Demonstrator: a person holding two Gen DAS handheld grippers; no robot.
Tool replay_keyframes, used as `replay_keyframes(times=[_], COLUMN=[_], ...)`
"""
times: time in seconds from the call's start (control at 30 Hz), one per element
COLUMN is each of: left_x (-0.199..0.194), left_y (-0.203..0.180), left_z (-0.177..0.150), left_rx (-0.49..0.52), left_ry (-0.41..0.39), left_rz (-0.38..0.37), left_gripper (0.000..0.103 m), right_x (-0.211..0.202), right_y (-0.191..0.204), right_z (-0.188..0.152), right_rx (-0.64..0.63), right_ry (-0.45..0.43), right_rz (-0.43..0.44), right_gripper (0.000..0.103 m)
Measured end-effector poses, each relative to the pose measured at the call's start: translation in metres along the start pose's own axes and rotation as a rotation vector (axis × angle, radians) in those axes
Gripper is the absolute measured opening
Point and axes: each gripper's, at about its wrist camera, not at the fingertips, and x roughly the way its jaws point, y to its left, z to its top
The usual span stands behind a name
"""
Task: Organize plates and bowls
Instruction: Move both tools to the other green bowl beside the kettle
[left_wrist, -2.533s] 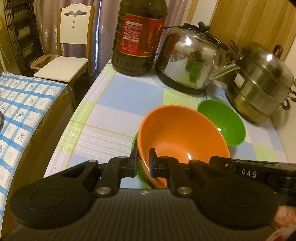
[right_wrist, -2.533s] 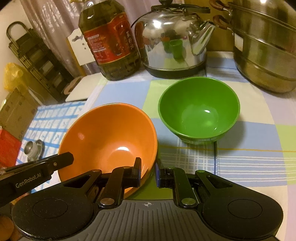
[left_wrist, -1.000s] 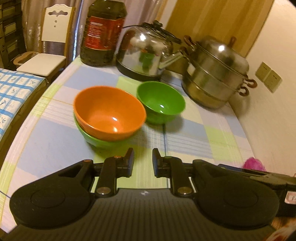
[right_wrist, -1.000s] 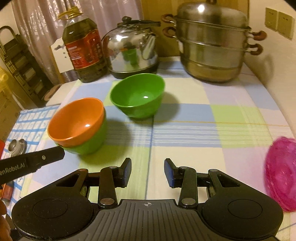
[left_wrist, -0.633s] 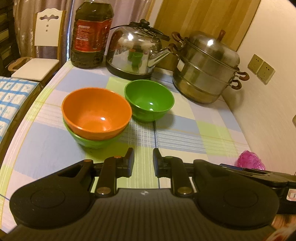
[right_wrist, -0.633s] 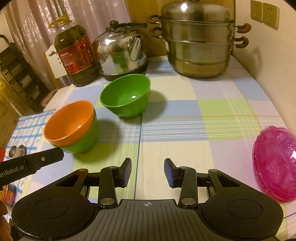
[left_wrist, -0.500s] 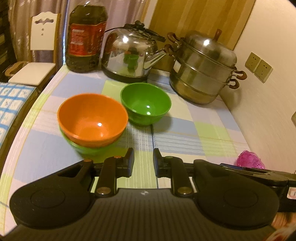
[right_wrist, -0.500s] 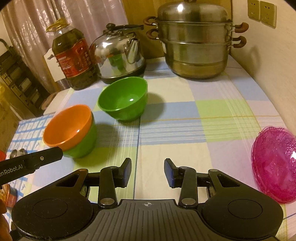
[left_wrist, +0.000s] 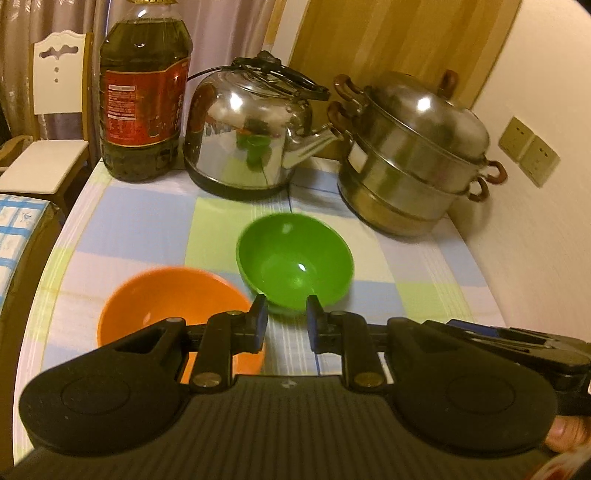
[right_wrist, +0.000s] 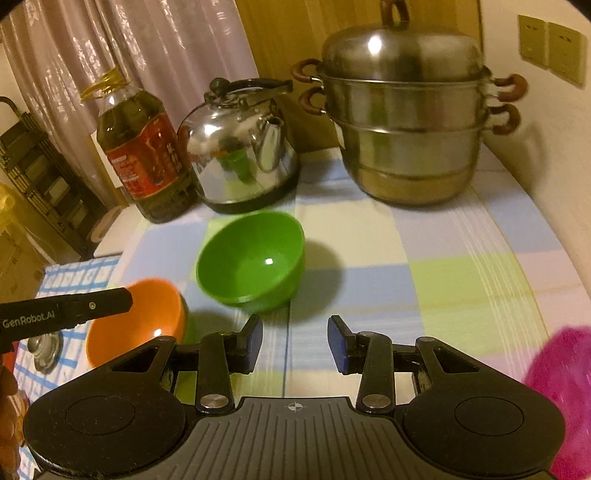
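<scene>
The left gripper (left_wrist: 283, 316) is nearest in its own view. Its two fingers are spread a little, with nothing between them. It hangs above the desk (left_wrist: 147, 218), which has a cloth of blue, green and white squares.

The right gripper (right_wrist: 294, 341) has its fingers spread wider, and it holds nothing too. It hangs over the desk (right_wrist: 424, 280) as well.

Low on the right side of the right wrist view, a pink plate (right_wrist: 561, 380) lies on the desk. It looks blurry.

Just past the left gripper's fingers is an orange bowl (left_wrist: 173, 295). In the right wrist view the orange bowl (right_wrist: 136, 328) sits inside a green bowl, and only a thin bit of that green bowl (right_wrist: 189, 326) shows at its side.

A little farther is a second green bowl (left_wrist: 295, 266), standing alone near the orange one. It is empty and shiny inside. In the right wrist view this second green bowl (right_wrist: 251, 262) is just ahead of the gripper, a bit to the left.

At the back of the desk stand three big things in a row: an oil bottle (left_wrist: 142, 92), a silver kettle (left_wrist: 251, 136) and a tall steel steamer pot (left_wrist: 417, 155).

Past the desk, on the left, there is a white chair (left_wrist: 51, 110).
</scene>
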Motion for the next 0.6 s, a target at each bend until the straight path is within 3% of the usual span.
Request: replay_keyframes(times=[0.3,0.6], left_x=[0.069,0.133], left_y=[0.028,0.041], left_z=[0.046,0.057], left_rx=[-0.008,0.007], left_ry=[0.081,0.184], left_rz=[0.019,0.027], left_gripper=[0.019,0.019], right_x=[0.056,0.108], right_y=[-0.008,-0.021], right_z=[0.045,0.064], right_rx=[-0.004,0.035], right_ry=[0.036,0.094], right_rz=[0.006,0.031], right_gripper=[0.039,0.039])
